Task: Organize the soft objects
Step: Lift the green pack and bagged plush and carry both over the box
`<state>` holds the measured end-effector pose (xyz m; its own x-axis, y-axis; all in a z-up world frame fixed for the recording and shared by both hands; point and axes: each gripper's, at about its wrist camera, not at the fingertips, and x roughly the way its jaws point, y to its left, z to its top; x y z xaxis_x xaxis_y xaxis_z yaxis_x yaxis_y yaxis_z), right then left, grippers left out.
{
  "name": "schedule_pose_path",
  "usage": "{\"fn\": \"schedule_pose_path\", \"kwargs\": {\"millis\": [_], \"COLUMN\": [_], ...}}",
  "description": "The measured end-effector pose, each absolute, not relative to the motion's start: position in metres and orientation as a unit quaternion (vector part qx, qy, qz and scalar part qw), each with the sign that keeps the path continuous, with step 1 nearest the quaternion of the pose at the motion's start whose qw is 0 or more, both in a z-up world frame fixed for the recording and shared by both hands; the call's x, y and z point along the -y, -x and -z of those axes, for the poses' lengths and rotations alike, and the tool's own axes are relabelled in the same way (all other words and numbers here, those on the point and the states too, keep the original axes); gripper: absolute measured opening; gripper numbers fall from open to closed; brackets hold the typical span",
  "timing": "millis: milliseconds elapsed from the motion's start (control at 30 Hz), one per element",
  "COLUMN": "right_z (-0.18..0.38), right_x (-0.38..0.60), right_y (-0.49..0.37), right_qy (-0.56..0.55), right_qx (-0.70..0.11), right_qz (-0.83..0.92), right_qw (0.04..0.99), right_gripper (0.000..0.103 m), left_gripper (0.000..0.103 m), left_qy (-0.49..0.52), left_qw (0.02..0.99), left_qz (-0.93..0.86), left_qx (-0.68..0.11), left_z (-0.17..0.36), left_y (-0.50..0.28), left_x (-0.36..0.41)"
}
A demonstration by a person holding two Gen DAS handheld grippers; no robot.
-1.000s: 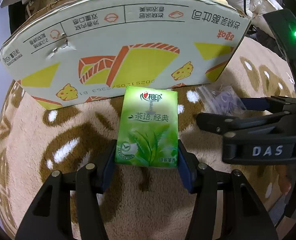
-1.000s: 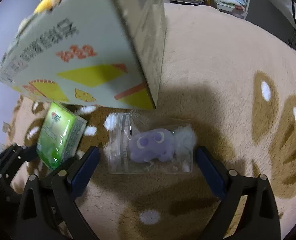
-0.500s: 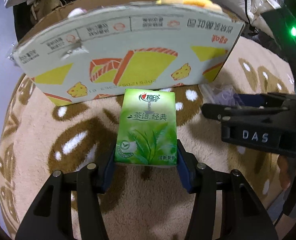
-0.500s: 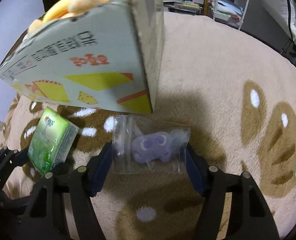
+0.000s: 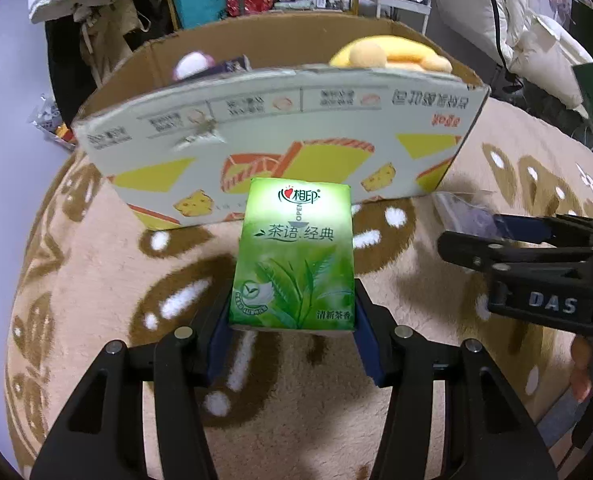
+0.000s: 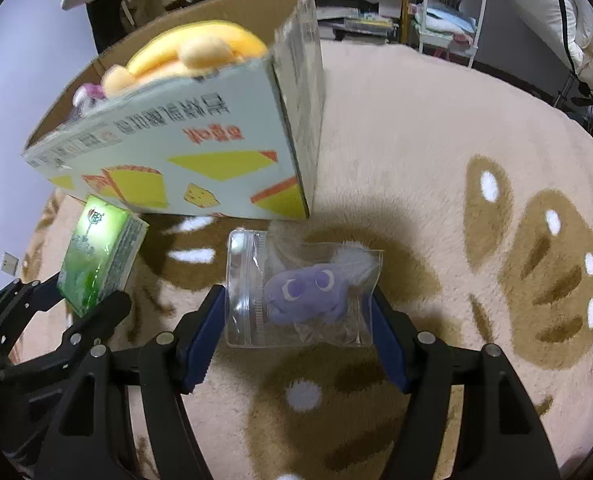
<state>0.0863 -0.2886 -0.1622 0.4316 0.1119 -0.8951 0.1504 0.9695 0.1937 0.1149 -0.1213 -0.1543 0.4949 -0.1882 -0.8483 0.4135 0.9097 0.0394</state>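
The left gripper (image 5: 292,320) pinches a green tissue pack (image 5: 294,256) at frame centre, below the cardboard box (image 5: 280,136). Only the right wrist view shows the right gripper (image 6: 298,320) clamping the clear bag (image 6: 300,292) with its purple plush (image 6: 304,292) at centre.

Right tool (image 6: 298,322) clamps bagged purple plush (image 6: 302,294); left tool (image 6: 84,300) grips green pack (image 6: 98,256).

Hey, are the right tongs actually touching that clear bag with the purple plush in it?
Touching. The right wrist view shows both blue pads pressed against the edges of the clear bag, right tongs gripping it.
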Motion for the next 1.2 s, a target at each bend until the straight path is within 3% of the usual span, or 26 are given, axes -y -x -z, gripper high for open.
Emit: {"fn": "schedule_pose_path", "kwargs": {"millis": [467,800,1200], "right_z": [0.092,0.046,0.030], "right_x": [0.301,0.299,0.290], "right_y": [-0.047,-0.047,-0.071], "right_qy": [-0.165,-0.149,-0.111], "right_qx": [-0.439,-0.328,-0.291], "right_qz": [-0.013,-0.028,-0.045], "right_qw": [0.883,0.932,0.949], "right_gripper": [0.073,0.073,0.073], "left_gripper": [0.052,0.052,0.052], "left_qy": [-0.074,-0.066,-0.095], "left_qw": [0.922,0.944,0.951], "left_qz": [0.138,0.114,0.108], "left_qx": [-0.355,-0.302,-0.274], "left_z": [0.079,0.044,0.023], "left_y": [-0.089,-0.097,-0.130], "left_x": [0.086,0.081,0.077]}}
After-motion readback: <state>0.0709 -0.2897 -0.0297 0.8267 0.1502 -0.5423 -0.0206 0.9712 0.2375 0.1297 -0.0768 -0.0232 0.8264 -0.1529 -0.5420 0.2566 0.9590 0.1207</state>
